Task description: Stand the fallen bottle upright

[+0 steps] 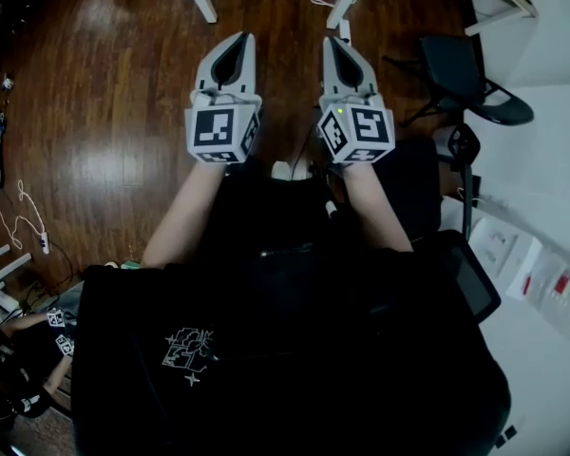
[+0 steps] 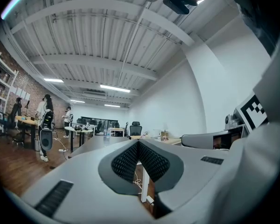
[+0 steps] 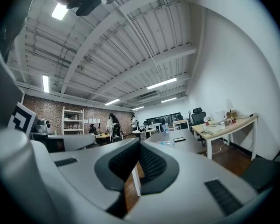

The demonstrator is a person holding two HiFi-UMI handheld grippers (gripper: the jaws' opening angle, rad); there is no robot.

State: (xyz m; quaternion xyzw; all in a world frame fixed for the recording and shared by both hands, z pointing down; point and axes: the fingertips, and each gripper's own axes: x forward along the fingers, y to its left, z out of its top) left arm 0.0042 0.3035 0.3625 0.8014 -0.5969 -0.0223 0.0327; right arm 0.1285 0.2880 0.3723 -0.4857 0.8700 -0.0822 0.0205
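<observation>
L tool (image 2: 138, 142) & R tool (image 3: 139, 142) closed, empty (side by side); bottle (image 3: 166, 143) lies far ahead.

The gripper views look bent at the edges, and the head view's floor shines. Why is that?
Left gripper view: wide-angle lens bows the ceiling beams and blacks the corners. Right gripper view: same bowing; ceiling lamps flare white. Head view: the wooden floor mirrors overhead light as pale glare.

I'm looking past the right claw (image 3: 138, 142): a grey table (image 3: 188, 146) is standing ahead of its tips, carrying a clear bottle (image 3: 165, 143) lying flat and a black phone (image 3: 179, 139).
</observation>
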